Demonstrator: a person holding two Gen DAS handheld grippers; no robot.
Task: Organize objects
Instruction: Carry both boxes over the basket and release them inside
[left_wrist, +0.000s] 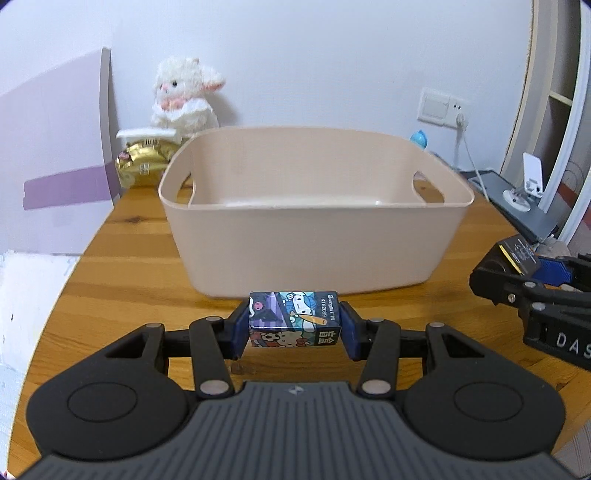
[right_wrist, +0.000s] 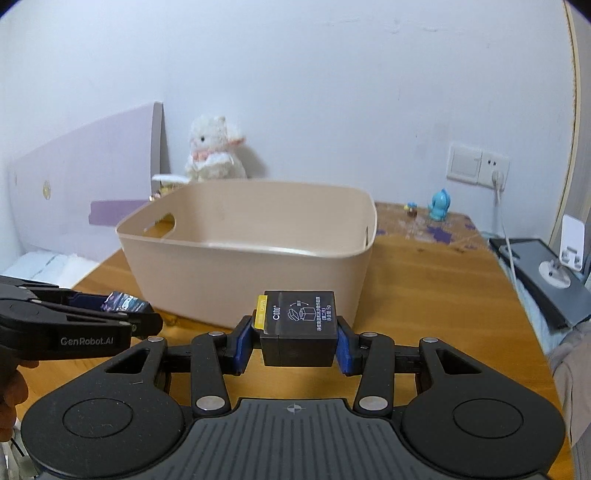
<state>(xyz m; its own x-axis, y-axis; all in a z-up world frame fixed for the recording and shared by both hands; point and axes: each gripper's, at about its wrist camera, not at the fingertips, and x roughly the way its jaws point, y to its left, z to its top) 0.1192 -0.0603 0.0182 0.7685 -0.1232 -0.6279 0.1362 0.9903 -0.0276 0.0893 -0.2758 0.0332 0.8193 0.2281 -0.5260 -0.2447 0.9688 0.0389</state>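
Left gripper (left_wrist: 294, 329) pinches a small cartoon-printed cardboard box (left_wrist: 294, 318) just before the beige plastic handled bin (left_wrist: 314, 206); right gripper (right_wrist: 294, 340) clamps a black cube-shaped box with a yellow tab (right_wrist: 299, 326). Round wooden tabletop (right_wrist: 436, 280), left to right: gold foil bag (left_wrist: 142, 162), white plush lamb (left_wrist: 184, 96), blue toy figurine (right_wrist: 439, 206). White wall (right_wrist: 332, 92) carries a switch-and-socket plate (right_wrist: 476, 164).

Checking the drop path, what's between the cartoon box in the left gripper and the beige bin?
Only bare wooden table, seen in the left wrist view, separates the cartoon box from the beige bin.
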